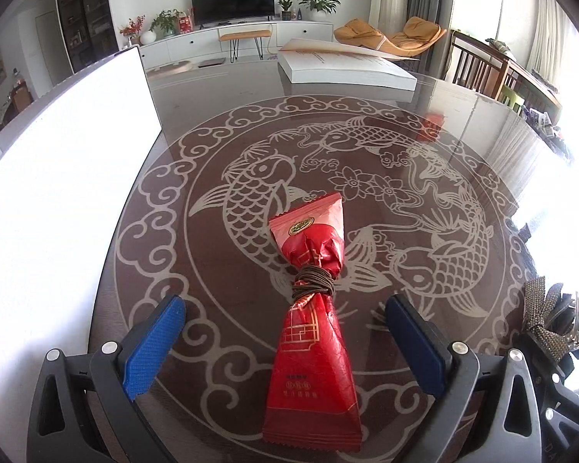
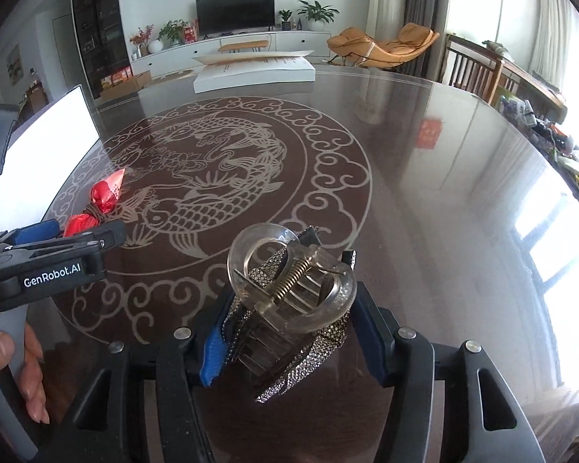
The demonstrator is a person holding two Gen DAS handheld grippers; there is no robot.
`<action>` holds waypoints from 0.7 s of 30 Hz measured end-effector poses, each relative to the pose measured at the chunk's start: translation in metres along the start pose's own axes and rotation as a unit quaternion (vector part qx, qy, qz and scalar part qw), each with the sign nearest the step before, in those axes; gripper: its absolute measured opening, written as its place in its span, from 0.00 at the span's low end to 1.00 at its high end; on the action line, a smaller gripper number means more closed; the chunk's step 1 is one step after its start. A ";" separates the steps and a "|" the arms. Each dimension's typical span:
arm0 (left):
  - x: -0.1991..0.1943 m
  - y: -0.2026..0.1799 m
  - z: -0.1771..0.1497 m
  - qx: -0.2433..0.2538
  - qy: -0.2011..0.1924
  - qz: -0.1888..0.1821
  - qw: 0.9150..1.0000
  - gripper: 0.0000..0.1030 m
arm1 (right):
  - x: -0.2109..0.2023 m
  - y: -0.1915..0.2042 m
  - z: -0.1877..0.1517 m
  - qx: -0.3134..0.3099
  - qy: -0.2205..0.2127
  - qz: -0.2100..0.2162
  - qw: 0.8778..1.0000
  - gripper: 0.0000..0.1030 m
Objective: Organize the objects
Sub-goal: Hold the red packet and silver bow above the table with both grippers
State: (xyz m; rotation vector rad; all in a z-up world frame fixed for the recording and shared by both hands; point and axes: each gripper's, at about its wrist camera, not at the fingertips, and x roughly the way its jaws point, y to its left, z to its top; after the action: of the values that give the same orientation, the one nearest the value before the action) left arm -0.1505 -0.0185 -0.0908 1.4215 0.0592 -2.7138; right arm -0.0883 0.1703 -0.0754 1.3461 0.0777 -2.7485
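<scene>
A red snack packet, bound at its middle by a brown hair tie, lies on the round glass table with a carp pattern. My left gripper is open, its blue pads on either side of the packet without touching it. The packet also shows in the right wrist view, by the left gripper. My right gripper is shut on a clear hair claw clip with a rhinestone bow, held just above the table. The clip shows at the right edge of the left wrist view.
A bright white box stands at the table's left side. A flat white box with a raised lid lies at the far edge. Wooden chairs stand at the right. A TV cabinet is behind.
</scene>
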 end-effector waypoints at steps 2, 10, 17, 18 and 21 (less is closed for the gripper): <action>0.000 0.000 -0.001 0.001 0.000 0.000 1.000 1.00 | 0.004 -0.007 -0.001 0.017 0.013 -0.012 1.000 1.00; 0.001 0.000 0.000 0.002 -0.001 -0.001 1.000 1.00 | 0.014 -0.015 0.003 0.028 0.024 -0.022 0.999 1.00; 0.001 0.000 0.000 0.002 -0.001 -0.001 1.000 1.00 | 0.014 -0.015 0.004 0.028 0.024 -0.022 0.999 1.00; 0.001 0.000 0.000 0.002 -0.001 -0.001 1.000 1.00 | 0.014 -0.015 0.004 0.028 0.024 -0.022 0.999 1.00; 0.001 0.000 0.000 0.002 -0.001 -0.001 1.000 1.00 | 0.014 -0.015 0.004 0.028 0.024 -0.022 0.999 1.00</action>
State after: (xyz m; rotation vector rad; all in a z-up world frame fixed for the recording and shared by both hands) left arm -0.1514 -0.0183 -0.0915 1.4206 0.0556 -2.7178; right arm -0.1012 0.1839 -0.0835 1.4407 0.0350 -2.7740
